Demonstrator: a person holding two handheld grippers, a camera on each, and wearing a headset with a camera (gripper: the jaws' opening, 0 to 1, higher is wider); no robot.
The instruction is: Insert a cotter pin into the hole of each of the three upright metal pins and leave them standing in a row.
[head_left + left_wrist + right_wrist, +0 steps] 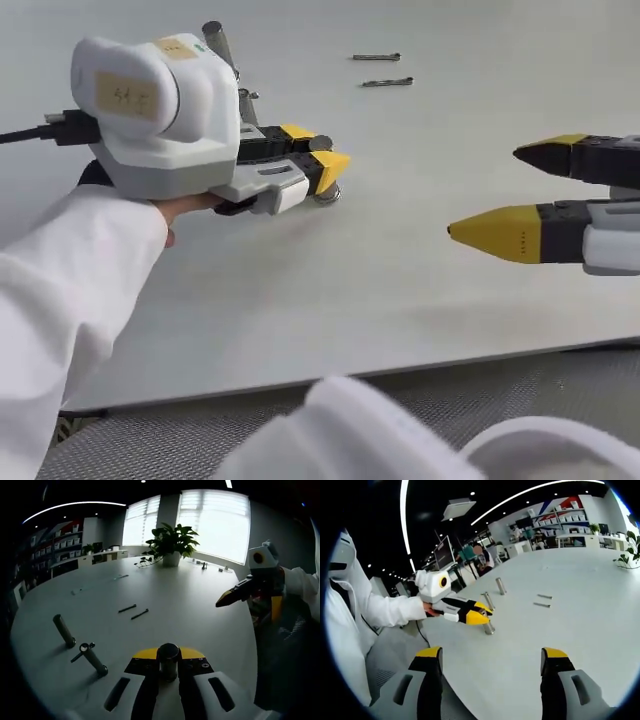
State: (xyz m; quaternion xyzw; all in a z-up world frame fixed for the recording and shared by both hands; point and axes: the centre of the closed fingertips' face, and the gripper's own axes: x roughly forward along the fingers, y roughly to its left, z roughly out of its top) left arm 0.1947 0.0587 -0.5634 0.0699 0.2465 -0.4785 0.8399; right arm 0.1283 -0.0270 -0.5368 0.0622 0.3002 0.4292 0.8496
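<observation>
The left gripper (318, 158) is clamped on 1 upright metal pin (168, 656). The pin stands on the white workbench (400, 300), its top poking up between the yellow jaw tips. The right gripper (483, 192) hangs well apart from it, jaws spread wide and holding nothing.

Beyond the held pin stand 2 more. One is a bare pin (64, 630). The other, nearer one is a second pin (94, 659) that looks to have a fitted cotter pin (80, 650) through its top (the loop is small, so this is a judgement). 2 loose cotter pins (139, 613) lie side by side farther out on the bench.

The likely next step is for the right gripper to fetch 1 of the loose pins, and that is where I expect trouble:

- **Pickup:** the pins are thin and lie flat, so blunt jaw tips could skid over 1 or flick it away.
- **Threading:** the hole in the held pin cannot be made out, so it may be turned away or covered by the jaws. Pushing sideways against it could then twist the pin in the grip or tip it.
- **Reaching past:** nothing steadies the 2 free-standing pins, so a careless reach could knock them over and break the row.
</observation>
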